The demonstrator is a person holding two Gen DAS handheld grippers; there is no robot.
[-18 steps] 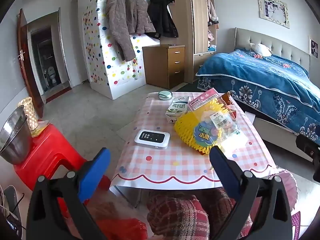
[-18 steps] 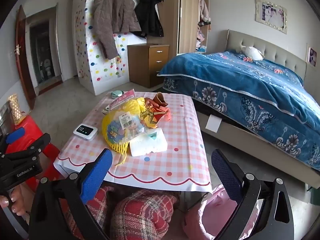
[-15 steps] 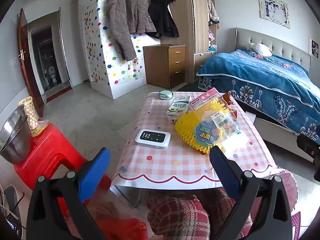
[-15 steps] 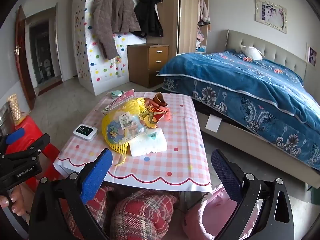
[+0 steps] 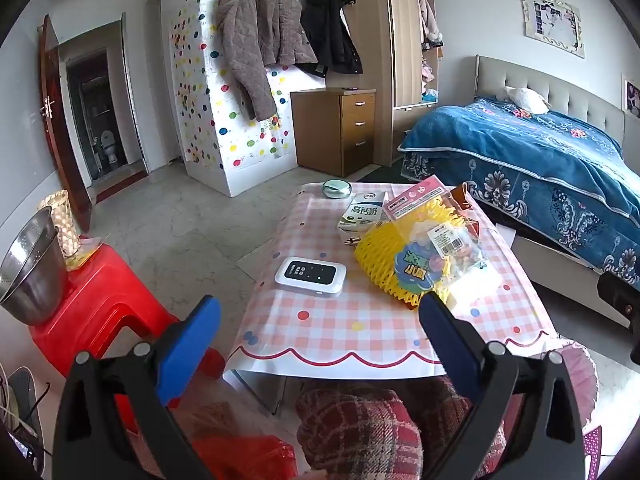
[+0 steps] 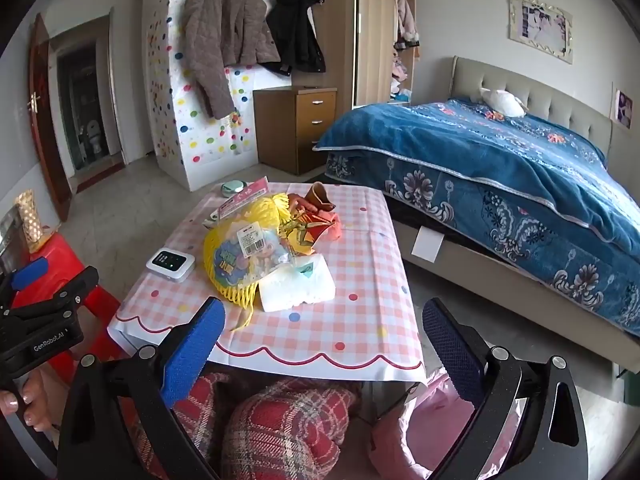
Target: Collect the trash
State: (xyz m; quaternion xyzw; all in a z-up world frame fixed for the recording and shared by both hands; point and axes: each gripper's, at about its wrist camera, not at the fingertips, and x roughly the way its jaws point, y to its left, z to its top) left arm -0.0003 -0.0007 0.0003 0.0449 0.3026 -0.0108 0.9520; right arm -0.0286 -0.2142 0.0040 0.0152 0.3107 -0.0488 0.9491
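**Both grippers wide over the checked table**

We look down on a low table (image 5: 360, 336) covered in pink-and-white checked cloth with a scalloped red border, standing in a bedroom. A bed with a blue floral blanket (image 6: 500, 160) lies beyond and to the right of our jaws, and a brown wooden drawer cabinet (image 5: 340, 128) stands far ahead.

Our left gripper (image 5: 320, 320) and right gripper (image 6: 324, 320) both stand spread wide, with nothing between the blue pads. The trash lies ahead of them on the cloth: a yellow foam fruit net with a printed plastic bag (image 6: 236, 264), a white crumpled tissue pack (image 6: 296, 284) touching its near side, orange wrappers (image 6: 316, 220) behind it, and a white-and-green milk carton (image 5: 362, 214).

The net hides most of the carton in the right view. We cannot read the small print on the labels. A white rectangular device with a dark screen (image 5: 310, 276) sits to the left of the net, apart from it.

The table's near edge runs just ahead of the fingertips; red plaid knees (image 6: 288, 428) fill the space beneath. A red plastic stool (image 5: 96, 300) crowds the left side, while open floor lies beyond it.
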